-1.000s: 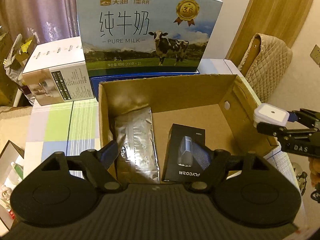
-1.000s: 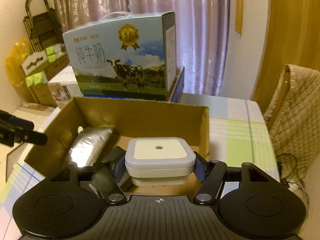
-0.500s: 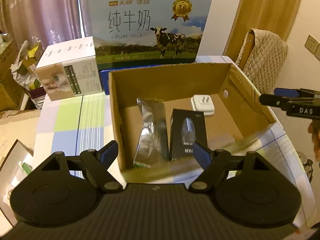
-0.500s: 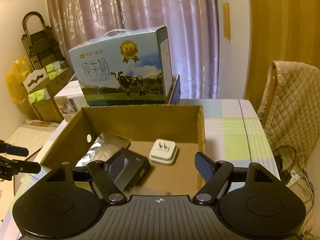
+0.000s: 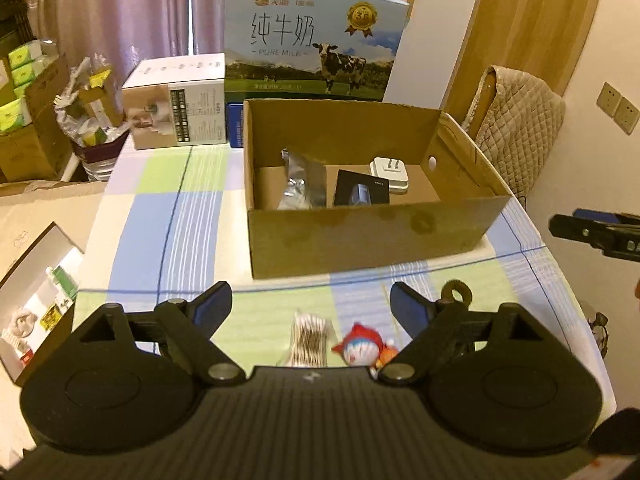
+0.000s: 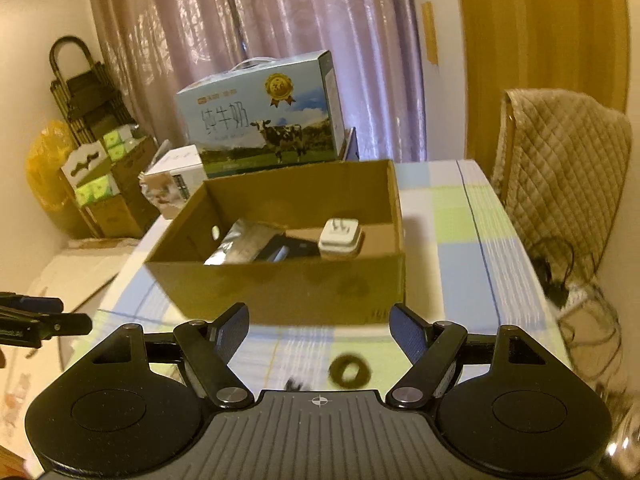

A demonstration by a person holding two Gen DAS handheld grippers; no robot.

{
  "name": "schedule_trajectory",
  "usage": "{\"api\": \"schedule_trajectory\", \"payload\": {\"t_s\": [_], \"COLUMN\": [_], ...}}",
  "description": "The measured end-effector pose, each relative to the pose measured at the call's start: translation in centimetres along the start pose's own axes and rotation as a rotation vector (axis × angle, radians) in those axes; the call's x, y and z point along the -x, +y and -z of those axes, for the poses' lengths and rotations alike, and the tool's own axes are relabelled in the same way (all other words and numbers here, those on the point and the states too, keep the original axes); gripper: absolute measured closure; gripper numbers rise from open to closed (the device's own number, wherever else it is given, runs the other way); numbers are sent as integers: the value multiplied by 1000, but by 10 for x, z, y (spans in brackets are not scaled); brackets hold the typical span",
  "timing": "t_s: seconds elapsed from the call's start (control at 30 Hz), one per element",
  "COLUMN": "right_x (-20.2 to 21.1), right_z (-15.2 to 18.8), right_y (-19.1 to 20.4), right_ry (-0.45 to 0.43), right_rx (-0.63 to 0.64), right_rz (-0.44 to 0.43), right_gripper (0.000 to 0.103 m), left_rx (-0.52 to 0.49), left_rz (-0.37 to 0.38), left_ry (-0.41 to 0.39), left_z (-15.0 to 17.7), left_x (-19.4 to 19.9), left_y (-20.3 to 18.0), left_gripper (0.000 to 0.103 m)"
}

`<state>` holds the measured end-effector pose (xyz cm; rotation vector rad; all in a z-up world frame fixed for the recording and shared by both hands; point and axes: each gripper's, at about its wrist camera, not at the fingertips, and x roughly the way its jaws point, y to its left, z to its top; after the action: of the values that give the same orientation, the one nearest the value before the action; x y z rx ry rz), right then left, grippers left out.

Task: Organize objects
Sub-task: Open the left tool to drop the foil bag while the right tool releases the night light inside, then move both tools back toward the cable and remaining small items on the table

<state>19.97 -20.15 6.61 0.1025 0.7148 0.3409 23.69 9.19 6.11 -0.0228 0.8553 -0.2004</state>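
Both pairs of tongs have drawn back from the cardboard box point(image 5: 372, 236), and the white plug adapter point(image 5: 390, 174) that the right tongs point(image 6: 318, 330) carried a second ago now lies inside it, prongs up, at about 1 o'clock on the box floor. It sits just beside the black carton point(image 5: 362, 194), with the silver foil pouch point(image 5: 300, 184) at the carton's 9 o'clock. These three are gathered in the box, probably because it serves as the collecting bin for loose things.

In the right wrist view the right tongs are spread wide with nothing between them, hovering over the checked cloth of the bench point(image 6: 460, 264); a dark ring point(image 6: 349, 369) lies blurred on the cloth just ahead of them. The left tongs point(image 5: 310, 304) are opening, also empty. Below them, at 6 o'clock from the box, lie a bundle of cotton swabs point(image 5: 310, 338) and a small red and blue toy figure point(image 5: 362, 346), with the same ring point(image 5: 456, 292) near the right finger.

My judgement is that these leftovers on the bench are the next to be boxed, and that both tongs are held wide and low over the near edge to choose among them. The milk carton point(image 5: 316, 40) and white box point(image 5: 178, 100) stand behind at 12 o'clock, out of the way.
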Motion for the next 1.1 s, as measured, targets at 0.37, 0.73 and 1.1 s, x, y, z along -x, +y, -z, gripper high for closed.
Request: {"api": "schedule_trajectory", "payload": {"t_s": [0.37, 0.73, 1.1], "right_x": [66, 92, 92], "right_z": [86, 130, 138], "right_y": [20, 20, 21], "right_ry": [-6, 11, 25], "right_rx": [-46, -77, -87], "right_rz": [13, 23, 15], "right_gripper": [28, 28, 29], "left_rx": [17, 53, 66], "left_rz": [-51, -75, -93], "left_ry": [-62, -42, -33], "left_z": [70, 128, 145], "left_x": [61, 79, 80], "left_y": [-19, -32, -27], "left_gripper": [2, 1, 1]}}
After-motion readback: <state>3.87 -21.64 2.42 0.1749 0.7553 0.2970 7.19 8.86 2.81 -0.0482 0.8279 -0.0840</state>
